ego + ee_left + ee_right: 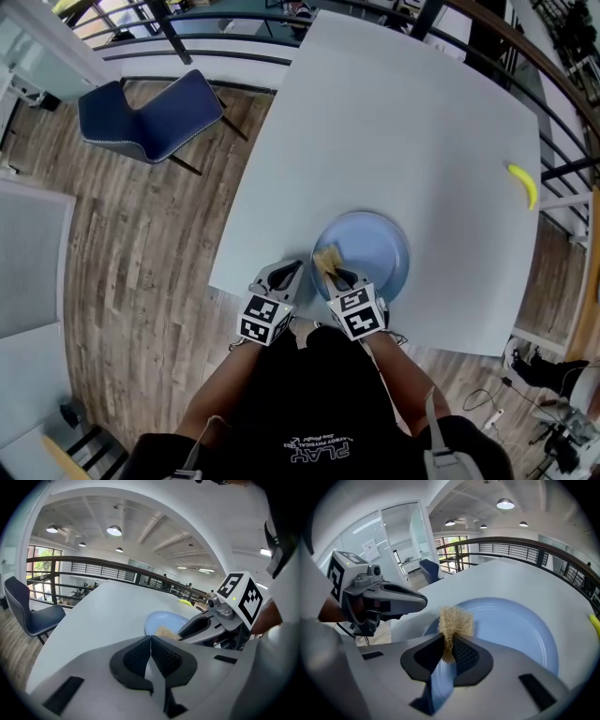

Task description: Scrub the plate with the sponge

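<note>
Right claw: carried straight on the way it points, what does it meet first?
Probably the blue plate: the right claw, shut on the sponge, points across its face, though its height above it is unclear.

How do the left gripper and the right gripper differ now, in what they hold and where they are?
The right gripper is shut on the sponge; the left gripper is shut with nothing between its jaws. The right gripper reaches over the near rim of the blue plate; the left gripper is beside the plate, over the bare table. Both are close to the table's near edge.
</note>
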Motion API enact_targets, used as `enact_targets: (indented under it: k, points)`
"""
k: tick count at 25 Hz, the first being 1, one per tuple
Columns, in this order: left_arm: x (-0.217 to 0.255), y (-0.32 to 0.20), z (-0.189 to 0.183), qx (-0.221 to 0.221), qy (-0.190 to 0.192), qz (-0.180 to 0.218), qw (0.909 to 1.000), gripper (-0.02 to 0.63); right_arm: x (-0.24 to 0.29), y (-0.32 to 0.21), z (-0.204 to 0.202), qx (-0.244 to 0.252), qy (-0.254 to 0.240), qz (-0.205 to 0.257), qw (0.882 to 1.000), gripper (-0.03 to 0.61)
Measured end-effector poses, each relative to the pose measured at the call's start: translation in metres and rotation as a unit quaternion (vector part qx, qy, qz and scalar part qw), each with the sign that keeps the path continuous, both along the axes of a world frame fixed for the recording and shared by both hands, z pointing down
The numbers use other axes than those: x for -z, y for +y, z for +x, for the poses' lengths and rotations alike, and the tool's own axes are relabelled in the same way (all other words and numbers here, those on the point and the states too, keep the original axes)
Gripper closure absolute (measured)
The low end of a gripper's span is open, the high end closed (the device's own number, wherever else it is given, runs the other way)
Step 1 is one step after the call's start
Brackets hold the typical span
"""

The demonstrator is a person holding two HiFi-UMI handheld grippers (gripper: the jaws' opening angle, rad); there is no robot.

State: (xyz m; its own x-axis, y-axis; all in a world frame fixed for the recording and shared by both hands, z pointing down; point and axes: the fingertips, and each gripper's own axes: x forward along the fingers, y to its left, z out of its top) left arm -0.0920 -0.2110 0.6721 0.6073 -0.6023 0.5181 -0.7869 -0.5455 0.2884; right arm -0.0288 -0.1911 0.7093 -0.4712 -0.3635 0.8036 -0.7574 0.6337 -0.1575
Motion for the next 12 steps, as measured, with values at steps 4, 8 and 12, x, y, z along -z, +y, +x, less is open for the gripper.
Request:
enact_targets:
  k: [4, 8, 12]
  points:
    - [0.001, 0.004, -0.004, 0.008, 0.000, -0.003, 1.0000, 0.598, -0.003, -0.002, 0.007, -0.006, 0.007, 0.003, 1.000, 0.515]
    - [-0.001, 0.002, -0.001, -0.003, -0.002, -0.001, 1.0000, 0.599, -0.001, -0.009, 0.019, 0.008, 0.057, 0.036, 0.998, 0.515]
    - [0.002, -0.001, 0.012, -0.015, 0.005, -0.005, 0.9999, 0.599, -0.001, -0.012, 0.037, -0.006, 0.069, 0.041, 0.997, 0.515]
